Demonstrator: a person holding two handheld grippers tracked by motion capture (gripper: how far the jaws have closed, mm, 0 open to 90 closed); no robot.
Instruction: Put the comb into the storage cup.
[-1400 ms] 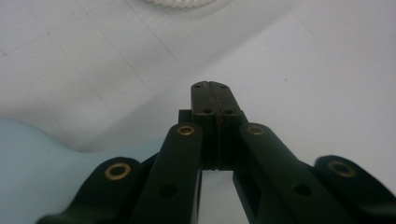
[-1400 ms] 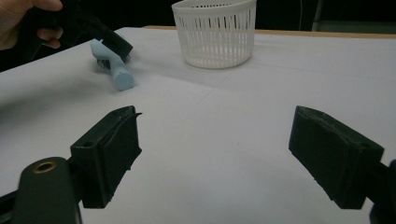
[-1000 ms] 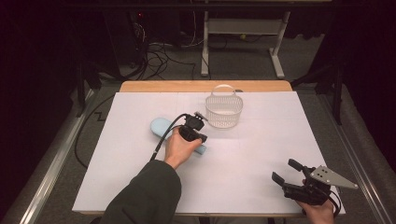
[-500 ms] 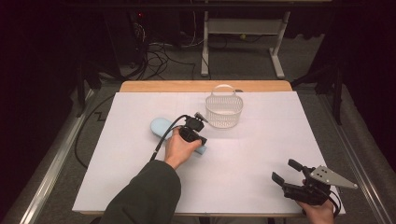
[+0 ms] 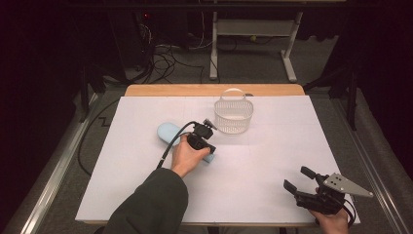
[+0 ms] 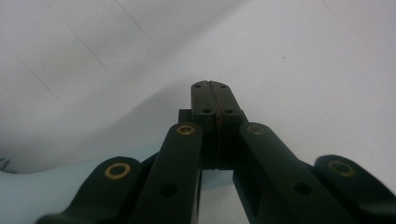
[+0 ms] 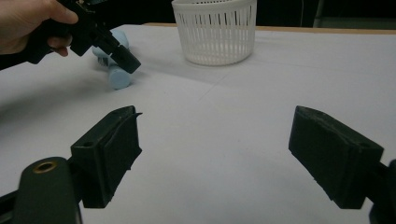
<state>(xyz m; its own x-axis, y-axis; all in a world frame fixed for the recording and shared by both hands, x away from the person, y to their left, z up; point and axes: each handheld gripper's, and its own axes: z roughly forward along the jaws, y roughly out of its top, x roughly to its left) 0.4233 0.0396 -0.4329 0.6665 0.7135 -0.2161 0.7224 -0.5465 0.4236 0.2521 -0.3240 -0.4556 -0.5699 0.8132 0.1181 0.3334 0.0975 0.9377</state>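
1. My left gripper [image 5: 207, 141] sits just left of centre in the high view, directly above the light-blue object [image 5: 168, 132]. Its jaws are pressed fully together with nothing between them; in the left gripper view the pads meet along one thin seam over bare table.

2. The light-blue object lies on the white table [image 5: 272, 161]. It is elongated, and its long axis runs from the upper left toward the lower right of the high view. The rounded end shows at upper left; my hand and the gripper cover the middle. In the left gripper view a pale blue surface [image 6: 56, 186] fills the lower left, beneath and behind the jaws, so the tips point past it rather than at it.

3. In the right gripper view the same object [image 7: 116, 74] appears at upper left, with the closed tips of my left gripper just in front of its near end. I cannot tell whether they touch it.

4. My right gripper [image 5: 299, 179] rests at the lower right of the high view, jaws spread wide and empty, well apart from the object.

5. The white basket [image 5: 234, 116] stands upright near the top centre, just up and right of my left gripper.

6. Judgement: the left hand is far nearer. To take the object, the jaws must open and close across its short width, perpendicular to that diagonal axis.
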